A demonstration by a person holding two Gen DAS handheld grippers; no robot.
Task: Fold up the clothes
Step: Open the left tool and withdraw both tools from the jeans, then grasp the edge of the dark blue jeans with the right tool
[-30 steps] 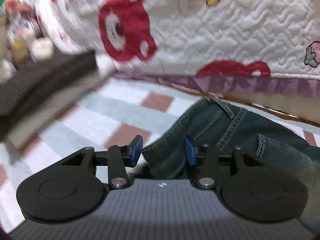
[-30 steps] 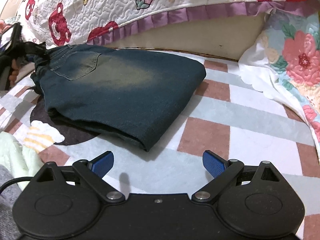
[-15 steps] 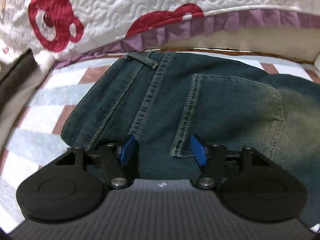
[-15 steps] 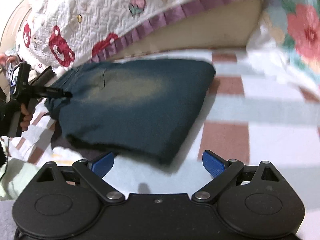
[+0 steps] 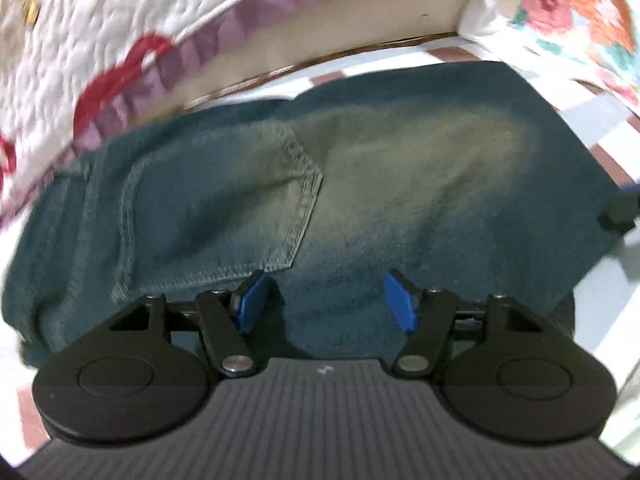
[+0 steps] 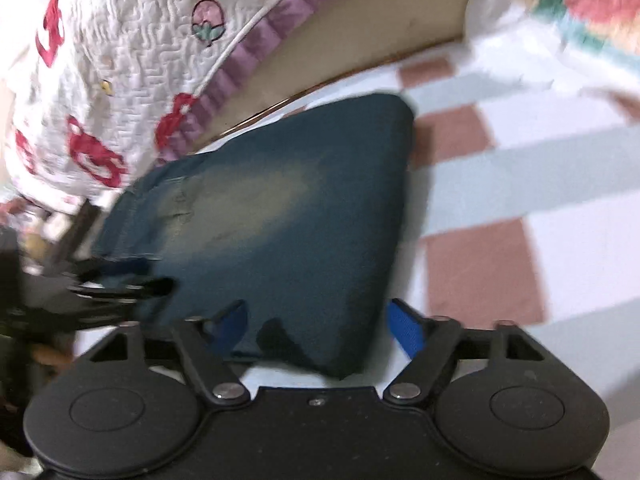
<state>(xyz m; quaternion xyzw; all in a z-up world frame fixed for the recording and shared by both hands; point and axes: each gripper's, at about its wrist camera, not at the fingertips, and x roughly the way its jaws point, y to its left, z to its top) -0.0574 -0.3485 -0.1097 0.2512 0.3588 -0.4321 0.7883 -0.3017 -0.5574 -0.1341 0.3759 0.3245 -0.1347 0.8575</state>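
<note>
While the checked bedsheet (image 6: 480, 184) fills most of both views, a white quilt (image 5: 80, 32) with red bears and a purple frill hangs along its far side and a flowered pillow (image 5: 572, 12) sits in the far right corner. Folded jeans (image 5: 400, 168) lie flat on the sheet beside the quilt, back pocket (image 5: 224, 208) up. A second ago the left gripper (image 5: 326, 300) was at the waistband end with the fabric edge between its jaws; now it hovers over the middle of the jeans, just past the pocket, jaws having just widened to a medium gap, pressing on nothing. The right gripper (image 6: 320, 328) has come in to the near folded corner, which now lies between its jaws; they have just been narrowing but do not pinch it.
</note>
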